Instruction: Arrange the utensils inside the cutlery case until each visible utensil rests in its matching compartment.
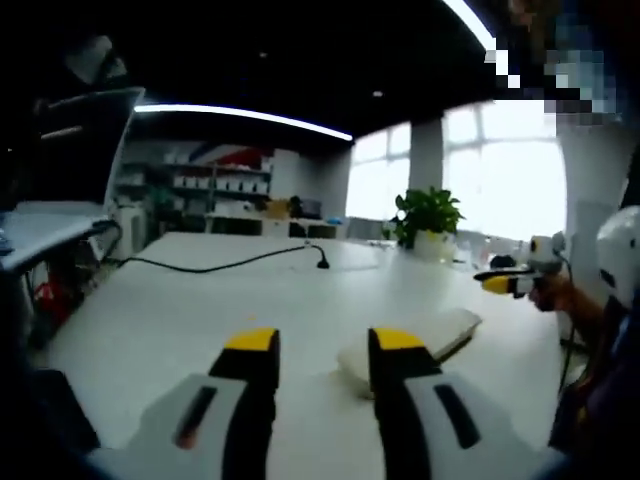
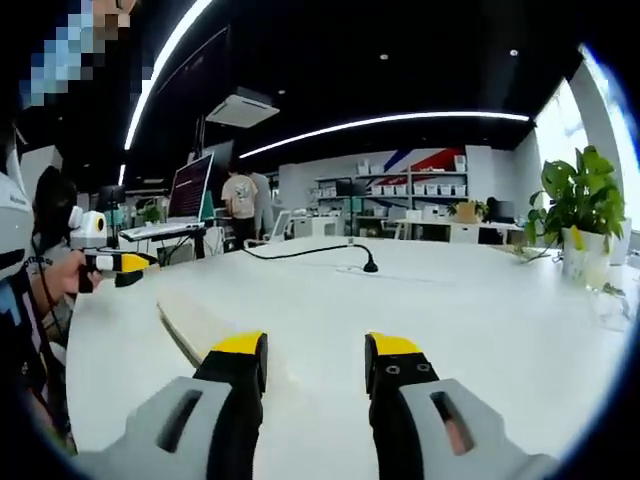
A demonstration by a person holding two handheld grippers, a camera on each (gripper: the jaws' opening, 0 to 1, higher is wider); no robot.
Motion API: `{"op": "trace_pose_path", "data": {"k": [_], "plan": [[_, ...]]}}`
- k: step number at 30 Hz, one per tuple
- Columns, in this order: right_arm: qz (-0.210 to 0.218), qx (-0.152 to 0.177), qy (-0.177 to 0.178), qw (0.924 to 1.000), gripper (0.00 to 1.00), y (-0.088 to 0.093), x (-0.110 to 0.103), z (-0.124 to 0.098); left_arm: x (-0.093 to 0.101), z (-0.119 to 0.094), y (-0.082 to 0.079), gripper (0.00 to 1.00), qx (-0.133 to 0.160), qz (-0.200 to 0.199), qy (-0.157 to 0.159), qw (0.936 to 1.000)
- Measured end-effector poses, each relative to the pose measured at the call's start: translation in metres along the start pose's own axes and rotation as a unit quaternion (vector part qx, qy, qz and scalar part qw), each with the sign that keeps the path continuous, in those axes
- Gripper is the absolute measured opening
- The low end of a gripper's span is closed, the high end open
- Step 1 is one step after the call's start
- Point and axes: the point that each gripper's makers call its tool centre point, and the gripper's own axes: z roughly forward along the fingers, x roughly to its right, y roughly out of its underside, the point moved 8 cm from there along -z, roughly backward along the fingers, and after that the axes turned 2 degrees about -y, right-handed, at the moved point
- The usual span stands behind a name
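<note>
Both tongs, left (image 1: pixel 322 352) and right (image 2: pixel 316 355), hang apart over the bench (image 1: pixel 180 310), near the case (image 1: pixel 440 335).

Daylight is flooding through windows (image 1: pixel 500 160) at right, blowing out detail; ceiling light strips (image 2: pixel 390 122) are glowing; fisheye is bending edges; both views are slightly soft.

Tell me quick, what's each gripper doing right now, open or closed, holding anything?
Left gripper: open, holding nothing, above the white table near the cutlery case.
Right gripper: open, holding nothing.
</note>
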Motion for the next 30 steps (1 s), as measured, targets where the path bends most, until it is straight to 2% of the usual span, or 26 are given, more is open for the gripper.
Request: {"op": "trace_pose_path", "data": {"k": [5, 7, 8, 10, 13, 15, 17, 20, 23, 24, 26, 30], "plan": [[-0.009, 0.013, 0.038, 0.9991, 0.39, -0.019, 0.006, -0.010, -0.006, -0.011, -0.016, 0.37, 0.014, 0.002, -0.026, 0.9996], [-0.010, 0.003, 0.063, 0.9979, 0.39, -0.024, 0.009, -0.015, -0.005, -0.017, -0.027, 0.35, 0.021, -0.009, -0.032, 0.9992], [-0.002, -0.002, 0.086, 0.9963, 0.41, -0.025, 0.011, -0.018, 0.000, -0.019, -0.033, 0.33, 0.030, -0.017, -0.024, 0.9991], [-0.023, -0.008, 0.110, 0.9937, 0.50, -0.028, 0.014, -0.022, 0.007, -0.025, -0.044, 0.33, 0.033, -0.021, -0.004, 0.9992], [-0.033, -0.024, 0.137, 0.9897, 0.52, -0.031, 0.014, -0.030, 0.012, -0.033, -0.055, 0.34, 0.024, 0.012, -0.012, 0.9996], [-0.033, -0.022, 0.148, 0.9881, 0.54, -0.034, 0.012, -0.033, 0.013, -0.037, -0.060, 0.39, 0.013, 0.036, -0.023, 0.9990], [-0.031, -0.024, 0.152, 0.9876, 0.61, -0.036, 0.008, -0.035, 0.014, -0.040, -0.066, 0.44, 0.017, 0.062, -0.036, 0.9973], [-0.042, -0.015, 0.148, 0.9880, 0.67, -0.040, 0.001, -0.042, 0.016, -0.044, -0.071, 0.54, 0.019, 0.070, -0.046, 0.9963], [-0.044, 0.000, 0.163, 0.9856, 0.73, -0.046, 0.000, -0.053, 0.015, -0.049, -0.075, 0.68, 0.031, 0.063, -0.054, 0.9960], [-0.046, 0.009, 0.176, 0.9833, 0.78, -0.049, 0.001, -0.057, 0.015, -0.051, -0.076, 0.71, 0.035, 0.061, -0.054, 0.9961], [-0.052, 0.017, 0.191, 0.9800, 0.99, -0.051, 0.000, -0.062, 0.017, -0.054, -0.076, 0.74, 0.035, 0.059, -0.053, 0.9962], [-0.050, 0.010, 0.212, 0.9758, 0.99, -0.049, -0.001, -0.072, 0.017, -0.058, -0.073, 0.78, 0.023, 0.088, -0.068, 0.9935]]}}
